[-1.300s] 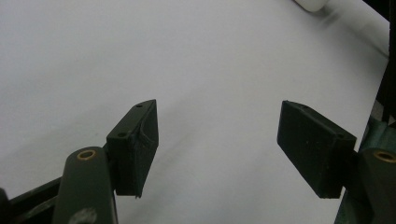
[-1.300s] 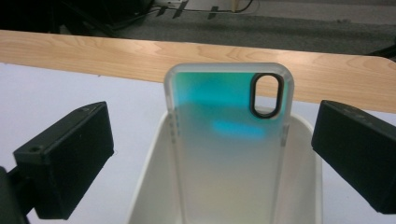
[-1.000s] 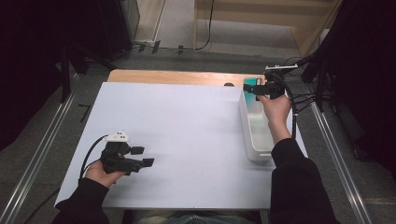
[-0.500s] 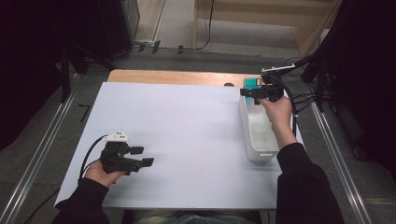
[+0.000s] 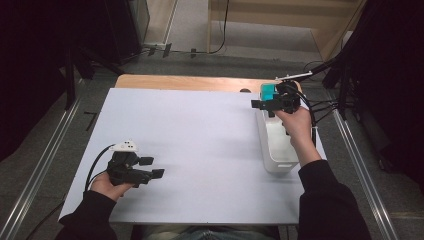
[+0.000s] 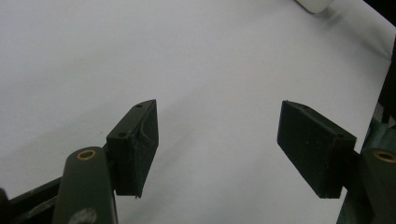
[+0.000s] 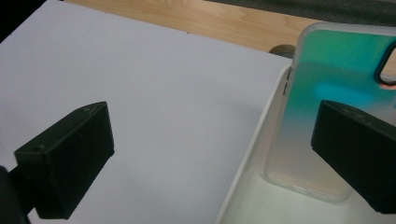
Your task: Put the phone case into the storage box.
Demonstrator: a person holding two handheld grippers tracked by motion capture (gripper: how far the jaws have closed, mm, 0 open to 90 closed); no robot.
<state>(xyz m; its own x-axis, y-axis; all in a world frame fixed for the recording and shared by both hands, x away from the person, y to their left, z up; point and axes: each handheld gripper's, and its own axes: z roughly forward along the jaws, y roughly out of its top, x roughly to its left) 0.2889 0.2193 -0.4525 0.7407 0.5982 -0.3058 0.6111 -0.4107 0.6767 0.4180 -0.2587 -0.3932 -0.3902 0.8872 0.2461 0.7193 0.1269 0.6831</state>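
White sheeting point(image 5: 200, 150) covers nearly the whole table, with a strip of bare wood point(image 5: 190, 82) left along the far edge and dark floor and metal rails on either side. At the right margin stands the white bin point(image 5: 274, 150), long and narrow, its near end close to the sheet's right edge. Inside its far end a phone case point(image 7: 327, 107), green fading to frosted clear, leans upright against the bin wall.

Your right gripper point(image 5: 270, 104) hovers above that far end with its jaws spread wide and nothing between them; one jaw sits over the open sheet, the other in front of the case. The pickup is judged not yet made: closing on the case and lifting it out both remain.

Your left gripper point(image 5: 150, 167) rests low near the front left corner, jaws likewise apart and empty.

Room is ample leftward across the bare sheet; the bin wall and the table's far and right edges crowd the right gripper.
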